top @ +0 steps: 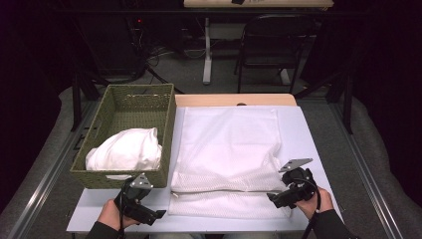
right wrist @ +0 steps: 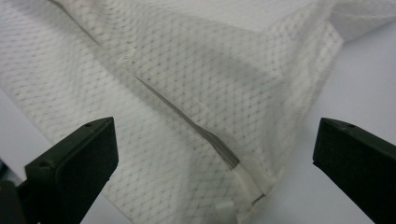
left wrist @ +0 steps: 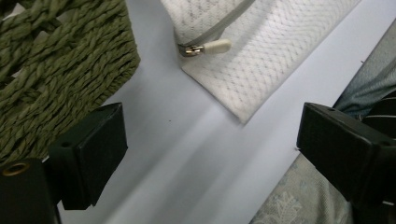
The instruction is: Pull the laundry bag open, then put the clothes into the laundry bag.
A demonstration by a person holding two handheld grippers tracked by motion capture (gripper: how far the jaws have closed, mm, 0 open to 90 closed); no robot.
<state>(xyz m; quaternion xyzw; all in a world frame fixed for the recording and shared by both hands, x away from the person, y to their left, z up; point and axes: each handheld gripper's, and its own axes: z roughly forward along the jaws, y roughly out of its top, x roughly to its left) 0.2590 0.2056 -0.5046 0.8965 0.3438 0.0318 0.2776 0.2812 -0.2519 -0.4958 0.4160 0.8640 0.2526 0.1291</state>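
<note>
Both grippers (jaws wide apart) flank the mesh bag (top: 226,154) on the table.

Bare table (top: 99,211) between basket (top: 124,177) and mesh bag (top: 229,149).

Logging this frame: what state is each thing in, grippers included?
mesh laundry bag: flat on the table, zipped shut.
zipper pull: at the bag's corner nearest the basket.
woven basket: upright, holding cloth.
white cloth: bunched inside the basket.
left gripper: open, over bare table.
right gripper: open, over the bag's corner.
</note>
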